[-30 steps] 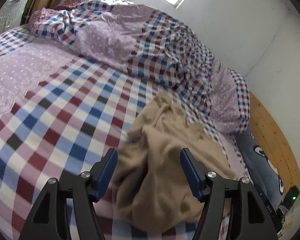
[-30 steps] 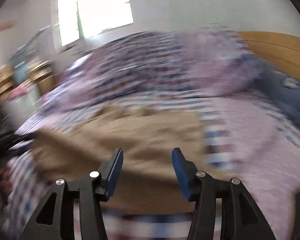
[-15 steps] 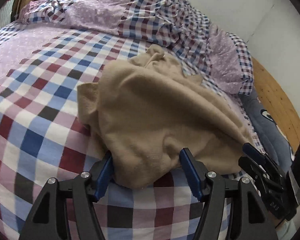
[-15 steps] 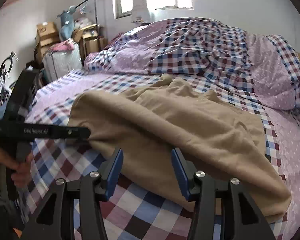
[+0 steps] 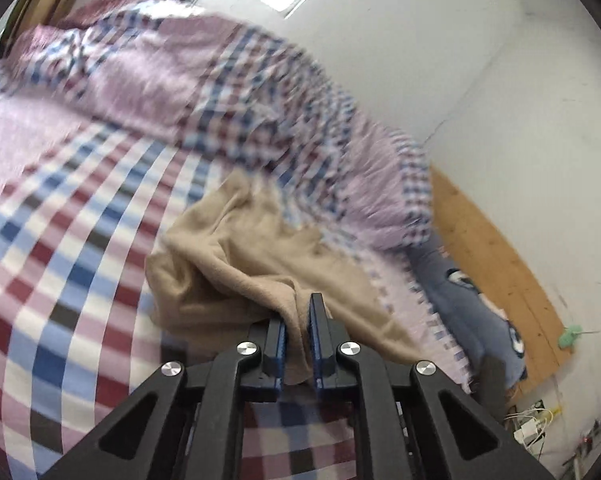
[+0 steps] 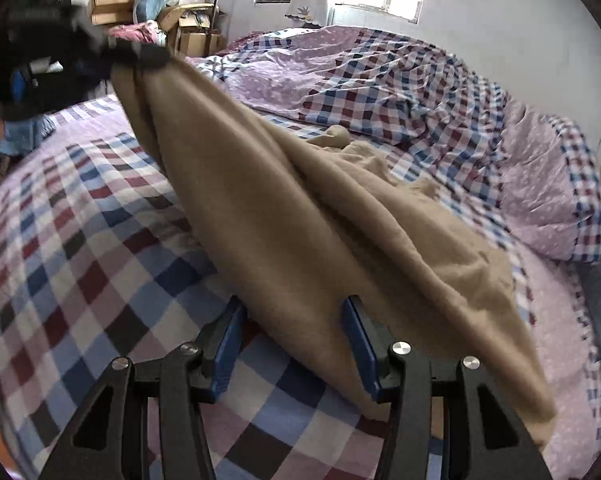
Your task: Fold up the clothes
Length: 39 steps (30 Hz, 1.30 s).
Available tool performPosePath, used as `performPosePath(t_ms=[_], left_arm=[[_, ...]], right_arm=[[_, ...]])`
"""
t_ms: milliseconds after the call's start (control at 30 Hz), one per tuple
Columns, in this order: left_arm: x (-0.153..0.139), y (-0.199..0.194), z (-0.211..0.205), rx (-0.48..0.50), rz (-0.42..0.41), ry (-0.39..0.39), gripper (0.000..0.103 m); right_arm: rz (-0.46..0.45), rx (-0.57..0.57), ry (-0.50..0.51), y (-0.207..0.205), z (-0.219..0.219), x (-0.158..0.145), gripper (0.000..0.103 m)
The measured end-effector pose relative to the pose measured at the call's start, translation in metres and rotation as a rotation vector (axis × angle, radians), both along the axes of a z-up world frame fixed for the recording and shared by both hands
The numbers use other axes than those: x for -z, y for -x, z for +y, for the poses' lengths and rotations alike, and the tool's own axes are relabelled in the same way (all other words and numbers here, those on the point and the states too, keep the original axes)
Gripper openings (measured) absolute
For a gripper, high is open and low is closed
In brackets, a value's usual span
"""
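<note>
Garment [image 6: 300, 216], tan and soft, lies across the checked bed [image 6: 84, 248], one corner lifted high at the far left and the rest sloping down to the right, where it spreads over the sheet. Left tongs [image 5: 297, 320] are closing on a bunched fold of it, the blue pads [image 5: 314, 332] pressed tight against the cloth on both sides. In the right wrist view those left tongs [image 6: 140, 56] show as a dark, blurred shape at the upper left, with the cloth hanging from them like a tent. Right tongs [image 6: 292, 332] stand about half open at the near edge of the garment; the tan cloth passes between the two fingers, and the pads [image 6: 358, 340] do not press on it, though the right one sits just beside the fabric. Behind the garment a rumpled duvet [image 6: 400, 76] is heaped along the far side of the bed. Cardboard boxes [image 6: 112, 0] are stacked at the far left by the window.
</note>
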<state>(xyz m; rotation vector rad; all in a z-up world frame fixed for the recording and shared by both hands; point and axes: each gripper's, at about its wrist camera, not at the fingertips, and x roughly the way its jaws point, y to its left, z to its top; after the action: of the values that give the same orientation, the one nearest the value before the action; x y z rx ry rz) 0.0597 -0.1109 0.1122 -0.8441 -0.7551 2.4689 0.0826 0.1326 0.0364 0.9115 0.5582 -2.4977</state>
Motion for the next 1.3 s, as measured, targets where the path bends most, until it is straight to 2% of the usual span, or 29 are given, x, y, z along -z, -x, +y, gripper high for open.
performPosePath(t_ms=[67, 100, 167, 267, 333, 467, 567, 633, 733, 833, 900, 967, 1033, 1133, 1167, 1200, 1267, 1300], left_arm=[[-0.003, 0.0, -0.004, -0.001, 0.02, -0.018, 0.009], [-0.003, 0.001, -0.007, -0.003, 0.021, -0.029, 0.008], [-0.002, 0.004, -0.011, -0.013, 0.02, -0.044, 0.008], [0.001, 0.01, -0.016, -0.035, 0.013, -0.043, 0.008], [0.001, 0.01, -0.021, -0.053, 0.021, -0.05, 0.008], [-0.006, 0.006, -0.032, -0.084, 0.071, -0.096, 0.008], [-0.011, 0.001, -0.037, -0.082, 0.119, -0.147, 0.008], [-0.011, -0.001, -0.037, -0.073, 0.138, -0.166, 0.01], [-0.013, -0.003, -0.031, -0.05, 0.156, -0.155, 0.022], [-0.018, -0.006, -0.017, -0.025, 0.18, -0.099, 0.038], [-0.02, -0.008, -0.007, -0.024, 0.197, -0.054, 0.069], [-0.018, -0.009, 0.0, -0.03, 0.203, -0.029, 0.081], [-0.015, -0.007, 0.002, -0.034, 0.188, -0.018, 0.081], [-0.009, -0.002, 0.003, -0.028, 0.153, -0.017, 0.082], [-0.006, 0.0, 0.003, -0.024, 0.14, -0.015, 0.082], [-0.003, 0.001, 0.005, -0.018, 0.127, -0.009, 0.082], [0.001, 0.005, 0.008, -0.002, 0.099, 0.006, 0.082], [0.003, 0.007, 0.01, 0.009, 0.083, 0.014, 0.082]], right_arm=[[0.011, 0.004, -0.023, 0.0, -0.002, 0.001, 0.048], [0.017, 0.0, -0.027, -0.001, -0.002, -0.001, 0.03], [0.029, -0.006, -0.035, -0.003, -0.003, -0.003, 0.003], [0.056, -0.019, -0.037, -0.006, -0.004, -0.011, 0.001], [0.131, -0.028, -0.012, -0.017, -0.005, -0.033, 0.001], [0.31, -0.024, 0.102, -0.044, 0.004, -0.087, 0.0], [0.458, 0.009, 0.161, -0.067, 0.01, -0.126, 0.0], [0.521, 0.017, 0.218, -0.079, 0.013, -0.147, 0.0], [0.547, 0.029, 0.274, -0.083, 0.015, -0.167, 0.0], [0.544, 0.087, 0.275, -0.068, 0.023, -0.173, 0.0], [0.524, 0.165, 0.26, -0.049, 0.037, -0.171, 0.001], [0.414, 0.295, 0.273, -0.013, 0.066, -0.151, 0.001], [0.293, 0.424, 0.281, 0.022, 0.096, -0.127, 0.001], [0.114, 0.605, 0.284, 0.052, 0.139, -0.074, 0.005], [0.067, 0.646, 0.275, 0.058, 0.148, -0.062, 0.01], [0.024, 0.683, 0.264, 0.063, 0.155, -0.052, 0.015], [0.005, 0.717, 0.234, 0.065, 0.158, -0.042, 0.047], [0.019, 0.729, 0.229, 0.064, 0.159, -0.043, 0.053]])
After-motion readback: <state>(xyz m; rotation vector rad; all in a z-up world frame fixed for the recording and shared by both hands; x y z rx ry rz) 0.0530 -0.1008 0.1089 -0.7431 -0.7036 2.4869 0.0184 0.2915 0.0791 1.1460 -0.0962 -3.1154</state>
